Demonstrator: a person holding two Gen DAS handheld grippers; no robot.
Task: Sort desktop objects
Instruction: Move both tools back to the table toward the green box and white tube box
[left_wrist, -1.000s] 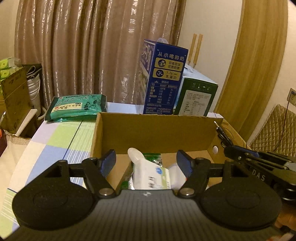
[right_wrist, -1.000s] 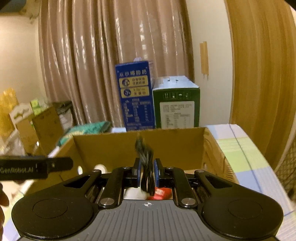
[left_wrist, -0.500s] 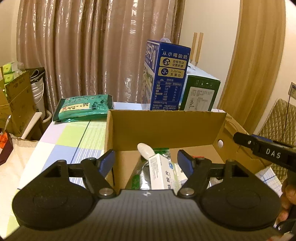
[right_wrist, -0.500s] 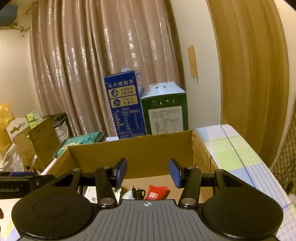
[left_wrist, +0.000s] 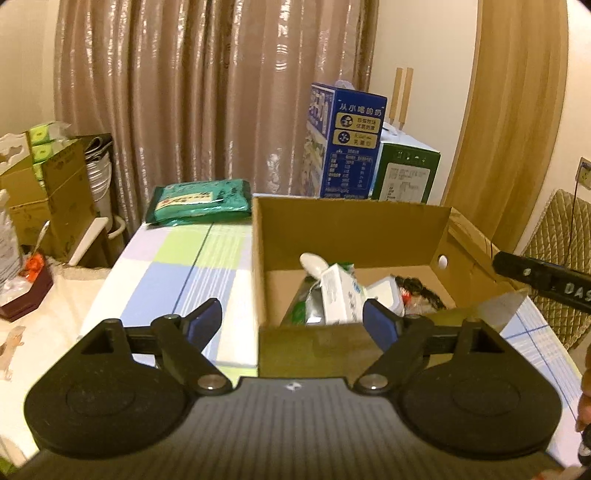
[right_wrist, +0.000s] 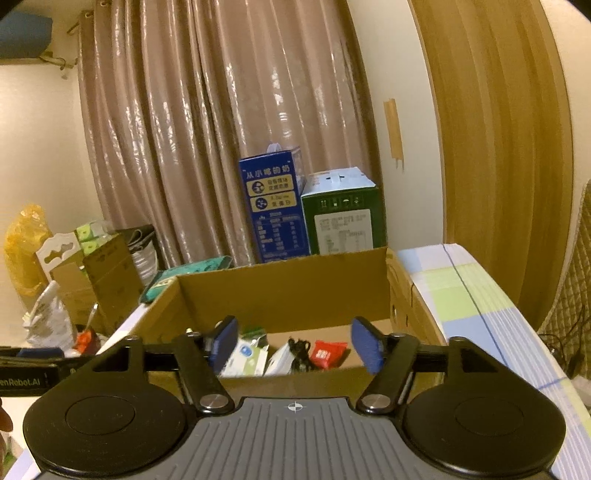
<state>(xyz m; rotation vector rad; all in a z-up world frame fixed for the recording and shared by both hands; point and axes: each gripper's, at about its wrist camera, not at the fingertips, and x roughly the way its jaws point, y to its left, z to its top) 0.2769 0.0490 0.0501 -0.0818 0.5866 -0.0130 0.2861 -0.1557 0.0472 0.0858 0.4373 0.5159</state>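
Note:
An open cardboard box (left_wrist: 347, 225) stands on the checked tablecloth; it also shows in the right wrist view (right_wrist: 288, 291). Inside lie a white carton (left_wrist: 338, 295), a white bottle (left_wrist: 312, 262), a black cable bundle (left_wrist: 417, 290) and green packets. The right wrist view shows the black cable (right_wrist: 299, 349), a red packet (right_wrist: 327, 352) and white cartons (right_wrist: 245, 354) on the box floor. My left gripper (left_wrist: 291, 323) is open and empty at the box's near left corner. My right gripper (right_wrist: 295, 343) is open and empty above the box's near wall.
A blue milk carton (left_wrist: 343, 146) and a green box (left_wrist: 406, 173) stand behind the cardboard box. A green bag (left_wrist: 195, 201) lies at the table's far left. Cardboard boxes and clutter (left_wrist: 44, 192) stand off the table's left edge. A quilted chair (left_wrist: 561, 258) is at right.
My right gripper opened and let the black cable drop into the box, then pulled back and up. My left gripper moved back and left, away from the box interior.

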